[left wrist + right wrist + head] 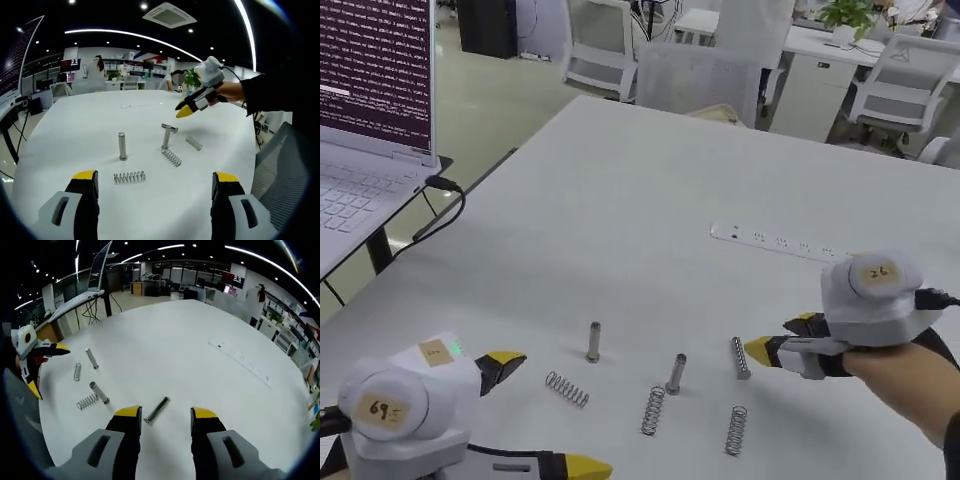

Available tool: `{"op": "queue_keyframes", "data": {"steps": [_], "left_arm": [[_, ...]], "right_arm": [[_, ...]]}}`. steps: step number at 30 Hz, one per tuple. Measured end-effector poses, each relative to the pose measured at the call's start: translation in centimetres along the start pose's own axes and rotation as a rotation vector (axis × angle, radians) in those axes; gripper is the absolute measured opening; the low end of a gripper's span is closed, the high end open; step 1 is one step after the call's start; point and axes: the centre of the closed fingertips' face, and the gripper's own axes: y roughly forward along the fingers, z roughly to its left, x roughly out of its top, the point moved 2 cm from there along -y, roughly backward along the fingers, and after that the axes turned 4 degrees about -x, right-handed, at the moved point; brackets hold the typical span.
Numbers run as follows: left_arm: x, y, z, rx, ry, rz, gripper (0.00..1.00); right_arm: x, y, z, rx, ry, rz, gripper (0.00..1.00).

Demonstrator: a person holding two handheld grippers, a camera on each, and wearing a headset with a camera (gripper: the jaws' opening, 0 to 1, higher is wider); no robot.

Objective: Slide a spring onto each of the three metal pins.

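Looking down at the white counter [650,180], I see 3 metal pins in a loose row with 3 springs lying just in front of them, none on a pin. The left pin [593,341] and the middle pin [675,373] stand upright. The right pin [741,358] lies flat on the counter.

The left spring [567,389], middle spring [653,410] and right spring [736,430] all lie on their sides, each apart from the pins.

My right gripper [780,335] has its jaws apart, and its yellow tips sit just beside the lying right pin without gripping it. My left gripper [545,412] hangs low at the near edge, jaws wide apart and holding nothing, with the left spring just ahead of it.

A laptop [370,100] stands at the far left, and a power strip [775,243] lies farther back.
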Motion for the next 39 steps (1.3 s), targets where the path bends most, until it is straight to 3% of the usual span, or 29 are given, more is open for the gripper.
{"op": "queue_keyframes", "data": {"steps": [16,39], "left_arm": [[-0.2,0.1,-0.2,-0.009,-0.004,0.008,0.90],[-0.3,0.0,-0.2,-0.016,-0.014,0.007,0.87]], "right_arm": [[0.1,2.6,0.5,0.022,-0.008,0.079,0.28],[-0.5,5.0,0.6,-0.014,0.012,0.179,0.16]]}}
